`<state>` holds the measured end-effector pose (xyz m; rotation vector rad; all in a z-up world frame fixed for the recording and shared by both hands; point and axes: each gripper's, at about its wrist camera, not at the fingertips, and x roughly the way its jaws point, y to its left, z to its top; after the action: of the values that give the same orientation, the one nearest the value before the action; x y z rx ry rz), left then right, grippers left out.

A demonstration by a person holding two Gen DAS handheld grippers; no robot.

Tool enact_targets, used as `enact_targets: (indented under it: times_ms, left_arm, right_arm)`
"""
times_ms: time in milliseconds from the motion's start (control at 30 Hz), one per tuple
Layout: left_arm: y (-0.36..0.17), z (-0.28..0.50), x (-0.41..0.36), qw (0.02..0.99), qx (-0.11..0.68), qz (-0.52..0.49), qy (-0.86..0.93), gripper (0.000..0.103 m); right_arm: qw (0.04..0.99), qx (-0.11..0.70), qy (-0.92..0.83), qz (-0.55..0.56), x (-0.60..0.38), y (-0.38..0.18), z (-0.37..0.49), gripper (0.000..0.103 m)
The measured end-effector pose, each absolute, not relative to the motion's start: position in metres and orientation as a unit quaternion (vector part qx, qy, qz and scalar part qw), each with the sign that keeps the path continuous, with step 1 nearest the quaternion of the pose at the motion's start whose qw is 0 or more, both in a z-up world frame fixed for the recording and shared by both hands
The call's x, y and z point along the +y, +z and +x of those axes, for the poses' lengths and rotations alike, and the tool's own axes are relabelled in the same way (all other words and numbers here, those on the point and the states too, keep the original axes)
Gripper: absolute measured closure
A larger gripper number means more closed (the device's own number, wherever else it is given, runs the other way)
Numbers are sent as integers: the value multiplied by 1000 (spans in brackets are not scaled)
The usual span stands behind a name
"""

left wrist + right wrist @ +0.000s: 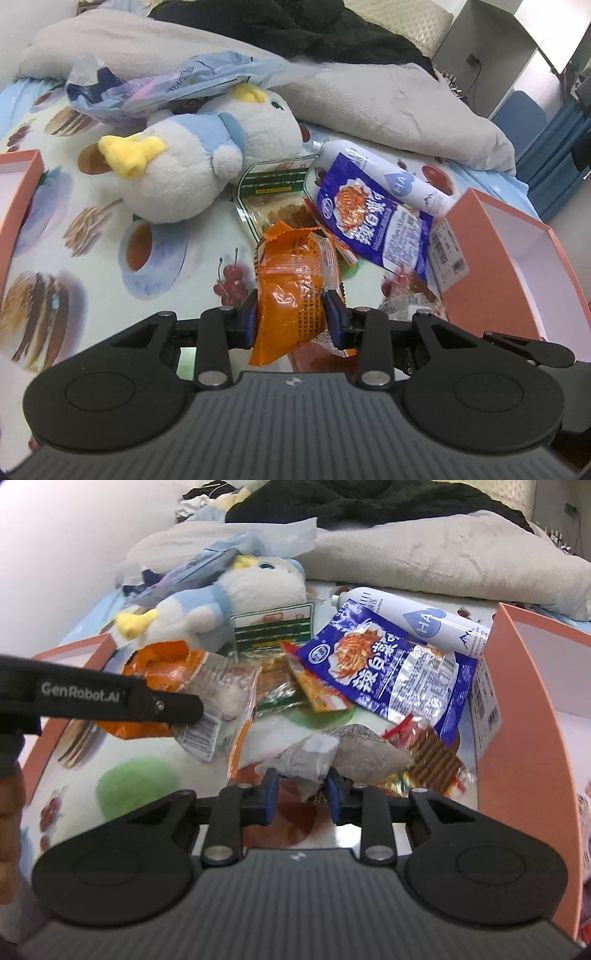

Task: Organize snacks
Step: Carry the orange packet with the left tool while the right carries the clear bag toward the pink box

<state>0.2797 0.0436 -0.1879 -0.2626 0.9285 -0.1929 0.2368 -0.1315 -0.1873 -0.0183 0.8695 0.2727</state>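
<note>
Orange snack packet point(290, 291) sits nearest the left wrist camera, upright between the blue pads point(334, 314) of the left gripper point(291, 317). Jaws closed partway onto it; both pads press the wrapper's sides, so it is held. Its long axis runs up and away from the fingers, top crimp pointing toward the pile.

Right gripper point(301, 788): jaws closed partway on a grey foil packet point(332, 753). Its lower end is pinched between the pads; the bulk of it leans off to the right, long axis lying crosswise to the fingers.

Both packets appear lifted off the printed bed sheet point(110, 236), judged from the shadow and gap beneath them.

Remaining pile, mid-bed: blue pouch point(373, 218) overlapping a white tube point(388, 173), a green-and-clear bag point(273, 184) behind, small red wrappers point(424, 749) in front. A plush duck point(192, 162) lies at the pile's left.

Key relation: one orange box point(495, 258) stands open at the right edge of the bed, just beside the pile; another box point(18, 192) at the left edge. In the right wrist view the right box wall point(517, 701) is near the grey foil packet, on its right. The left gripper's arm point(110, 698) shows over toward the left box.

Judgement: each hand is nearer its own side's box; the coming move is likely a carry outward and a release over the box rim.

Risk: the grey foil packet is held by one end only and may swing.
</note>
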Motion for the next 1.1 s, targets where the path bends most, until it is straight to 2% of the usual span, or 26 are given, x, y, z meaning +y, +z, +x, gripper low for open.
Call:
enact_targets:
  times_ms: [33, 67, 533, 1100]
  left_arm:
    - [-185, 273, 44, 882, 444, -125, -94, 62]
    - [-182, 266, 44, 883, 442, -124, -95, 62]
    - [-173, 182, 38, 879, 447, -129, -105, 62]
    - [-128, 172, 14, 895, 412, -123, -116, 62]
  right_arm:
    - [898, 419, 131, -11, -131, -185, 230, 76]
    - [899, 418, 130, -13, -131, -183, 223, 83]
    - [900, 420, 113, -12, -141, -181, 143, 86]
    - [925, 368, 96, 0, -165, -140, 129, 89]
